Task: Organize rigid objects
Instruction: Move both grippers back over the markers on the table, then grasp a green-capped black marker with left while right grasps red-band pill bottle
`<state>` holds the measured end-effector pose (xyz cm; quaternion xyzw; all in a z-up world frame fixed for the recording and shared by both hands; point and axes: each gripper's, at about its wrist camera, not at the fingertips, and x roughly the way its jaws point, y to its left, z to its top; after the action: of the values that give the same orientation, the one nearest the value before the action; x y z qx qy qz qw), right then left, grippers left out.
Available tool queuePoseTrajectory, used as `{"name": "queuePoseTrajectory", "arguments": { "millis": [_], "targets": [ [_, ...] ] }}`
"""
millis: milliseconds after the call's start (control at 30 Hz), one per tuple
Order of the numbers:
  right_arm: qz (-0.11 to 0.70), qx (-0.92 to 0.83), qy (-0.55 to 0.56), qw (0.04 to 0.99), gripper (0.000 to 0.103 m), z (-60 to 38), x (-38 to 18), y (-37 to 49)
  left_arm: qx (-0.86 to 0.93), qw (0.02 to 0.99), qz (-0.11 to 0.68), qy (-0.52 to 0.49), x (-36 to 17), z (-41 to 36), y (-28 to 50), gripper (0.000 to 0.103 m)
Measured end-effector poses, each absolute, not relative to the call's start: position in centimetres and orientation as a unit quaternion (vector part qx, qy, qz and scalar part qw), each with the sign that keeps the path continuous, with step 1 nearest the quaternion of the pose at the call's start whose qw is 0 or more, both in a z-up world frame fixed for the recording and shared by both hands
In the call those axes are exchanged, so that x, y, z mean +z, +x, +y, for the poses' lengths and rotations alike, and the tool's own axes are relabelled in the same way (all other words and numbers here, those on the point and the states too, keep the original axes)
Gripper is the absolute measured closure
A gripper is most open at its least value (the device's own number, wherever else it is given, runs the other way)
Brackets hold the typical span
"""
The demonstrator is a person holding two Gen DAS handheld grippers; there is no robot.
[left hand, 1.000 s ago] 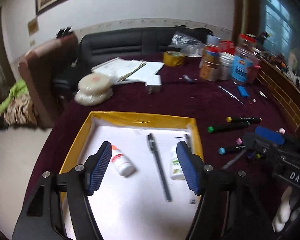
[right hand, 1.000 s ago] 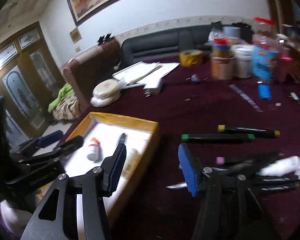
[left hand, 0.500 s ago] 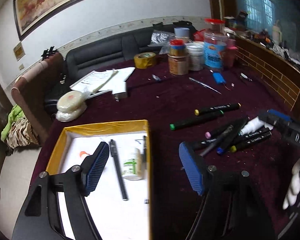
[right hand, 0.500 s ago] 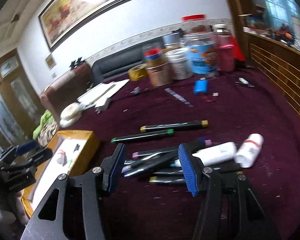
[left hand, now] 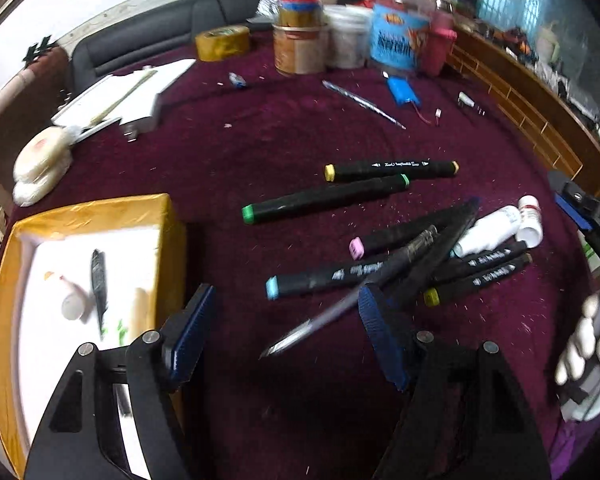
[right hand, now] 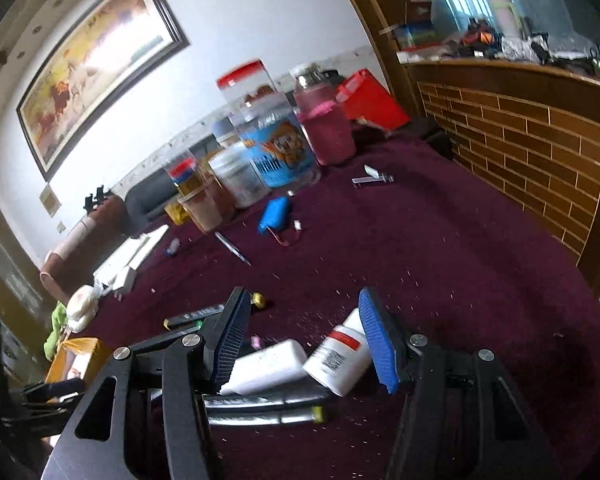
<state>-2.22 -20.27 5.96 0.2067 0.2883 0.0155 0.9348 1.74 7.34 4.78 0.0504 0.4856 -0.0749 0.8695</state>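
1. Left wrist view: left gripper (left hand: 284, 332) has swung from box (left hand: 168, 216) to marker pile (left hand: 404, 256); jaws apart, empty.
2. Box holds pen (left hand: 99, 280), small bottles.
3. Right gripper (right hand: 304, 336) spread, unclamped, over white bottles (right hand: 336, 356).
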Motion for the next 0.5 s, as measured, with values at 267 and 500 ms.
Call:
{"name": "queuePoseTrajectory", "arguments": {
  "millis": [267,500],
  "targets": [
    [0.309,0.043,0.204,0.928,0.052,-19.8,5.3,-2.0,-0.067,0.885,0.451,0.092,4.7,5.9,7.2,0.031],
    [0.314,0.038,0.204,0.926,0.051,-19.8,5.0,-1.7,-0.145,0.845,0.494,0.148,1.4,4.4,10.0,0.026]
  ]
}}
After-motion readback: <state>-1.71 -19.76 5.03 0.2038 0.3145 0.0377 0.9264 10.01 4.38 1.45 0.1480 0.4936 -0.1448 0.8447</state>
